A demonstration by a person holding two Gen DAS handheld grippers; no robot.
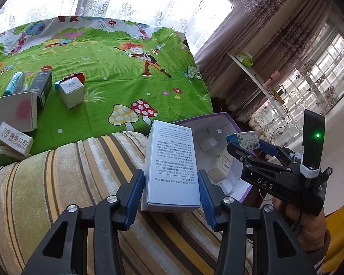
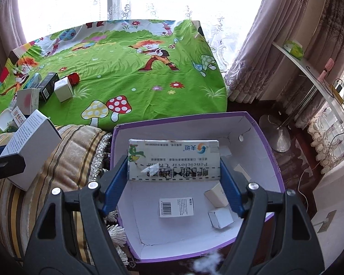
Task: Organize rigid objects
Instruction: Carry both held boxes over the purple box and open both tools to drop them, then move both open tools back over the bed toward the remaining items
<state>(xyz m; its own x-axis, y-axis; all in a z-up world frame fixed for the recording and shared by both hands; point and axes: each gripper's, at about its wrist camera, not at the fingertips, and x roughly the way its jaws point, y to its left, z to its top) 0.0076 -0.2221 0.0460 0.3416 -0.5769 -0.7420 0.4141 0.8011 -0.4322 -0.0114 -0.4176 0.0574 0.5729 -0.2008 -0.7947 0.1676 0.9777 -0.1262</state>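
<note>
Pinching the cream carton (image 2: 173, 160) above the purple bin (image 2: 261, 133), right tongs (image 2: 174, 178) should lower before releasing; left tongs (image 1: 170, 183) clamp the white box (image 1: 169, 167) beside it.

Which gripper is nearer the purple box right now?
Right. The right gripper holds a cream carton over the purple box; the left gripper, holding a white carton, is over the striped cushion beside it.

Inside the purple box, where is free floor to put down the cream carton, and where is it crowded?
The purple box has bare white floor along its left wall and near edge, left of the barcode packet. The right side is crowded: small white boxes lie there. The right claw holds the cream carton above.
</note>
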